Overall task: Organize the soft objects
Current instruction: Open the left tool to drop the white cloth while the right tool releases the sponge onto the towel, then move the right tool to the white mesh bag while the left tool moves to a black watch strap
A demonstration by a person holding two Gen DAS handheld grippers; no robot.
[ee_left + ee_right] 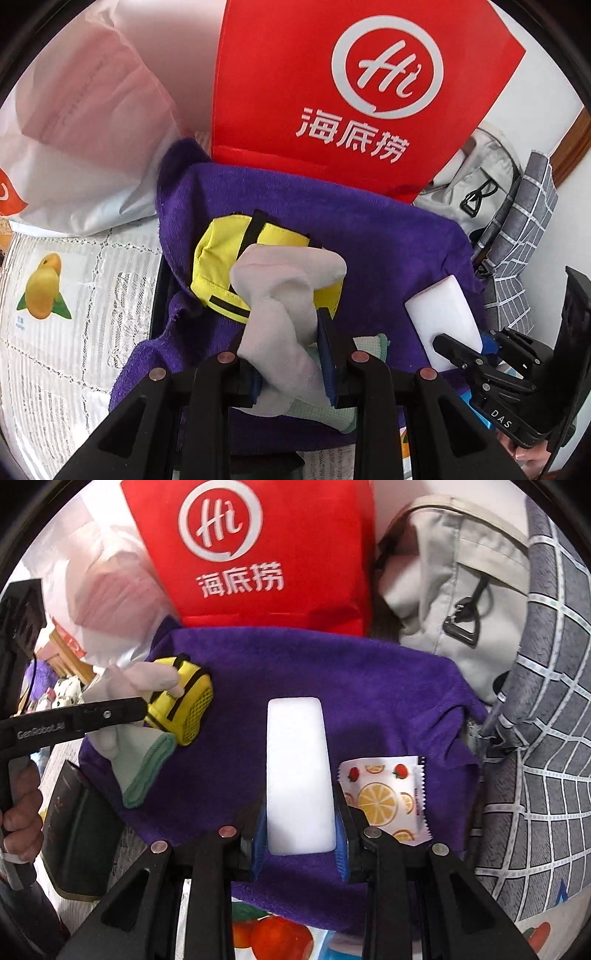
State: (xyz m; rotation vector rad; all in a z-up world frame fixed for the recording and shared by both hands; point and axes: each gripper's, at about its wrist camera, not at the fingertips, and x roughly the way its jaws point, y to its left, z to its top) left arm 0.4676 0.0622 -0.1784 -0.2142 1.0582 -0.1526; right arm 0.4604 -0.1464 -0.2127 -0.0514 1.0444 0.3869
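Note:
My left gripper [286, 345] is shut on a pale grey glove with a mint-green cuff [280, 295], held just over a yellow pouch with black straps [221, 266]. Both sit above a purple towel [369, 240]. My right gripper [299, 819] is shut on a white sponge block [297, 771], which stands up between the blue pads over the same purple towel [369, 672]. From the right wrist view the left gripper [136, 709] appears at the left, holding the glove [129, 686] against the yellow pouch [188, 705]. The right gripper [465, 352] with the sponge [443, 314] shows at the lower right of the left wrist view.
A red paper bag with a white logo [332, 92] stands behind the towel, a white plastic bag [81, 122] to its left. A grey backpack [450, 583] and a grey checked cloth [546, 701] lie on the right. A fruit-print wipe packet [384, 797] rests on the towel. A black box edge [74, 834] shows at the left.

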